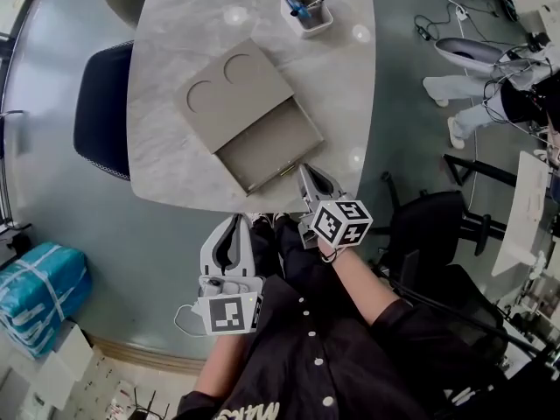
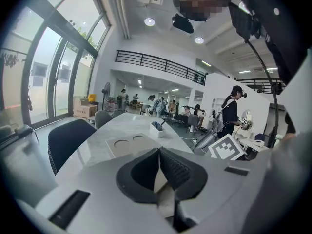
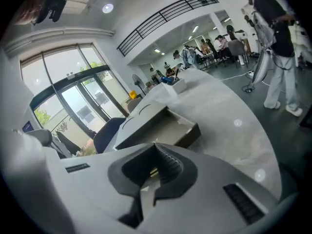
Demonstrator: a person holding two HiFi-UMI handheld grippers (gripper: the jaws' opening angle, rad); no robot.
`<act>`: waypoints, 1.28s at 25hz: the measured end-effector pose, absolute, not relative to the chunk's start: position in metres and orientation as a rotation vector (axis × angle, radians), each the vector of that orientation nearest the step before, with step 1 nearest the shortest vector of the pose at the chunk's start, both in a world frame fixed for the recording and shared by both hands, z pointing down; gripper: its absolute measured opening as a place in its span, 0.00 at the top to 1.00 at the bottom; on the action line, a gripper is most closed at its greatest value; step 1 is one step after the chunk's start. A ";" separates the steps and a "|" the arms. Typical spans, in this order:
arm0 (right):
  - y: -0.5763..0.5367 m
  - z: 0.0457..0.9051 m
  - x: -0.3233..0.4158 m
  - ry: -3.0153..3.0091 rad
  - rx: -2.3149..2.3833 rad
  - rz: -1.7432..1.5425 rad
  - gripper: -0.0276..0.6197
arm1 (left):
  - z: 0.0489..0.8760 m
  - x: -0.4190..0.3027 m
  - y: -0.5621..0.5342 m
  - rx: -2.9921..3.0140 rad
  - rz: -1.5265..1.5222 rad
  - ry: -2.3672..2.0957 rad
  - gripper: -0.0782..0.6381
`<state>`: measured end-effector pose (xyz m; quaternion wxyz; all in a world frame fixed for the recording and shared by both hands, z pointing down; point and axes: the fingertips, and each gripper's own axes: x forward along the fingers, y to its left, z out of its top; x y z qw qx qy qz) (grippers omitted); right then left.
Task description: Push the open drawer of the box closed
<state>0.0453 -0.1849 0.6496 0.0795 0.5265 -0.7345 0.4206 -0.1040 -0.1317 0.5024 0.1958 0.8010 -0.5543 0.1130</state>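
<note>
Taupe flat box (image 1: pixel 229 90) with two round recesses lies on the pale marble table (image 1: pixel 175 24), its shallow drawer (image 1: pixel 267 147) open toward us, so we should set our clenched, empty right gripper (image 1: pixel 304 171) squarely against the drawer front and push straight, with the left gripper (image 1: pixel 234 224) clenched idle off the table.

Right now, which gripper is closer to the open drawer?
Right. The right gripper is just by the front of the drawer; the left gripper hangs back, off the table.
</note>
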 end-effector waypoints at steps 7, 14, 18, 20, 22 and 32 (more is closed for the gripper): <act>-0.171 0.689 0.041 -2.089 1.573 1.460 0.96 | 0.526 -0.103 -0.130 2.202 0.331 -1.546 0.87; -0.168 0.704 0.034 -2.072 1.547 1.612 0.96 | 0.542 -0.105 -0.129 2.168 0.350 -1.558 0.87; -0.170 0.706 0.032 -2.030 1.586 1.762 0.96 | 0.542 -0.107 -0.129 2.164 0.353 -1.562 0.87; -0.169 0.707 0.032 -1.999 1.606 1.848 0.94 | 0.542 -0.107 -0.131 2.164 0.353 -1.563 0.87; -0.170 0.708 0.034 -1.981 1.615 1.883 0.91 | 0.541 -0.106 -0.133 2.164 0.352 -1.562 0.87; -0.171 0.705 0.029 -1.967 1.601 1.990 0.85 | 0.538 -0.105 -0.137 2.164 0.349 -1.562 0.87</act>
